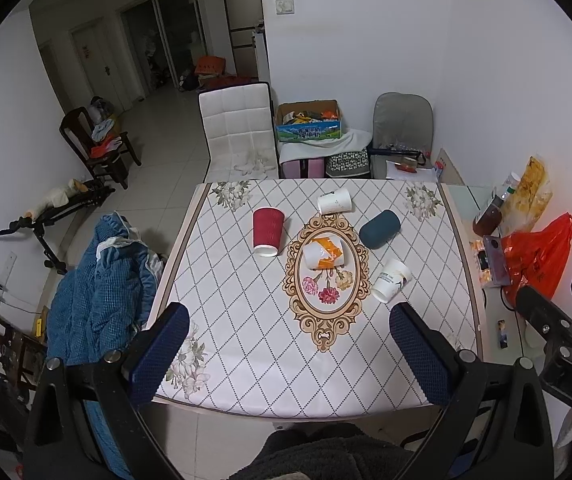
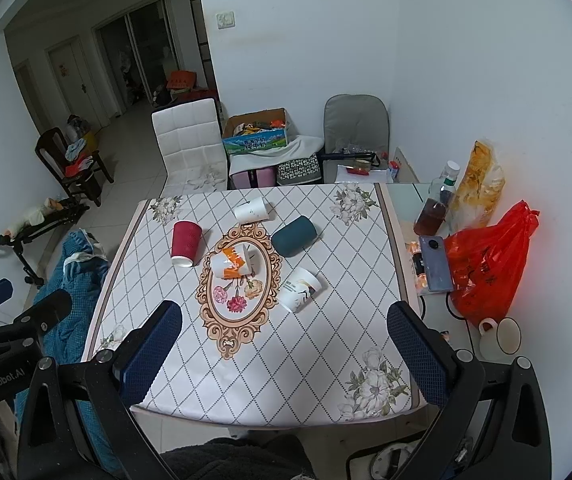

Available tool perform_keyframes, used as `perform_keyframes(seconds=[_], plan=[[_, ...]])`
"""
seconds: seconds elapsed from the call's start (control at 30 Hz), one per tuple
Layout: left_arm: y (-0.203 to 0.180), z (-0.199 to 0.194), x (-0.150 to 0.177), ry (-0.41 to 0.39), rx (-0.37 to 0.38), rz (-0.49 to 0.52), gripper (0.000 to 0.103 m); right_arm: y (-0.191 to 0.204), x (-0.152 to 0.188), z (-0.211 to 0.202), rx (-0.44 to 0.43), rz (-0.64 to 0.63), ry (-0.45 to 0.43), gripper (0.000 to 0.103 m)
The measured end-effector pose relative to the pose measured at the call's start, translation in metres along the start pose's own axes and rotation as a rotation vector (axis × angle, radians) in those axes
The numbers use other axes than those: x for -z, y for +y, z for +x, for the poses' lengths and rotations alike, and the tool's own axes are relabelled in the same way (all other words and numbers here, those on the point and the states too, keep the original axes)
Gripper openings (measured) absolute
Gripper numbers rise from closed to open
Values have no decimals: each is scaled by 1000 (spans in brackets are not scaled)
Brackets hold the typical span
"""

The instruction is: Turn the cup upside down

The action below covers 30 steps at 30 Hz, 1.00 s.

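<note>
Red cup (image 1: 268, 231) inverted, rim hidden; left gripper (image 1: 288, 354), right gripper (image 2: 286, 354) fingers released.

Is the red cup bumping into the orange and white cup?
Apart. The left wrist view shows bare tablecloth between the red cup and the orange and white cup.

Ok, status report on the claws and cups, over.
Left claw and right claw open, empty, above table edge. Five cups on their sides, including red ribbed paper cup. Nothing blocking.
</note>
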State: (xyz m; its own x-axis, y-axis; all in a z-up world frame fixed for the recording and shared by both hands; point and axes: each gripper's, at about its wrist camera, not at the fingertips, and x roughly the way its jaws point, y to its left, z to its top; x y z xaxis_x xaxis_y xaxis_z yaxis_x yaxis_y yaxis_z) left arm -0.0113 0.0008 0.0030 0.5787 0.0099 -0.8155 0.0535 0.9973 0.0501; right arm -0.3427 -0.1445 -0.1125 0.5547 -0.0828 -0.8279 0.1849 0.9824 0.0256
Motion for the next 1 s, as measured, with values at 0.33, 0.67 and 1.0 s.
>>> perform_keyframes(seconds=[0.33, 0.67, 1.0], plan=[[-1, -1, -2, -5, -5, 2, 103, -1, 1, -2, -1, 1, 0, 103], [1, -4, -5, -10, -6, -1, 103, -1, 1, -3, 0, 1, -1, 103], [6, -8, -6, -8, -3, -13, 103, 3, -14, -16, -7, -4, 3, 103]])
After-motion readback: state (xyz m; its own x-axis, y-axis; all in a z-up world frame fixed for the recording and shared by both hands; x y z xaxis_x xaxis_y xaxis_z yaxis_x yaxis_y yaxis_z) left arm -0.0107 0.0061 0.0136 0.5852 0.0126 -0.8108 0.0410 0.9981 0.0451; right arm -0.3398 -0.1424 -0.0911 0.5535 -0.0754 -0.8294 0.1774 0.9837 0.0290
